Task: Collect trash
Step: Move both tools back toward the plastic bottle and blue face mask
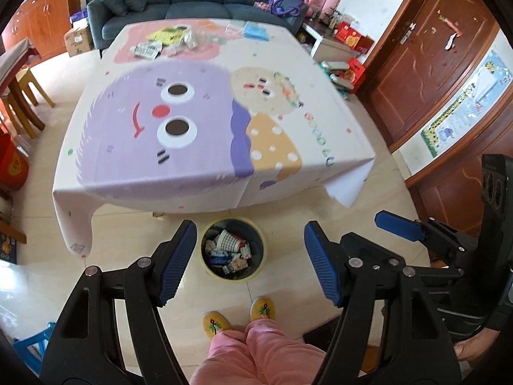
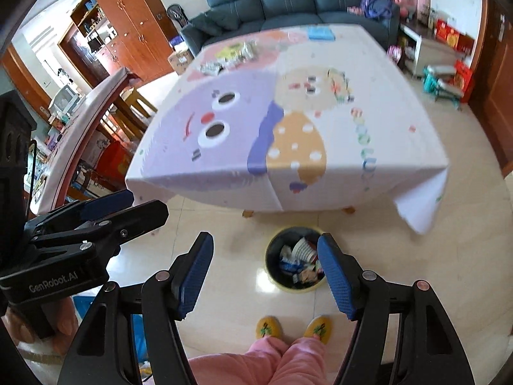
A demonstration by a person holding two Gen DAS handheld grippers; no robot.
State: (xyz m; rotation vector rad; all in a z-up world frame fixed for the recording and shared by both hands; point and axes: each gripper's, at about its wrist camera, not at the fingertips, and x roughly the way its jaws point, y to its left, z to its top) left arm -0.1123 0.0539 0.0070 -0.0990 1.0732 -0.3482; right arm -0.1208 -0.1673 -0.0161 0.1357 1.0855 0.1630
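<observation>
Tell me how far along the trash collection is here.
Partly done: the bin on the floor already holds wrappers. Both the left gripper and right gripper are open and empty. Left: the litter pile at the table's far end.

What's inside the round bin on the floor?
The bin holds crumpled wrappers and a checked paper cup. Anything beneath that top layer is covered.

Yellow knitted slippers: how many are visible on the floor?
2. Left yellow knitted slipper and right yellow knitted slipper sit side by side on the tiled floor, below the round dark trash bin, partly covered by pink trouser legs.
</observation>
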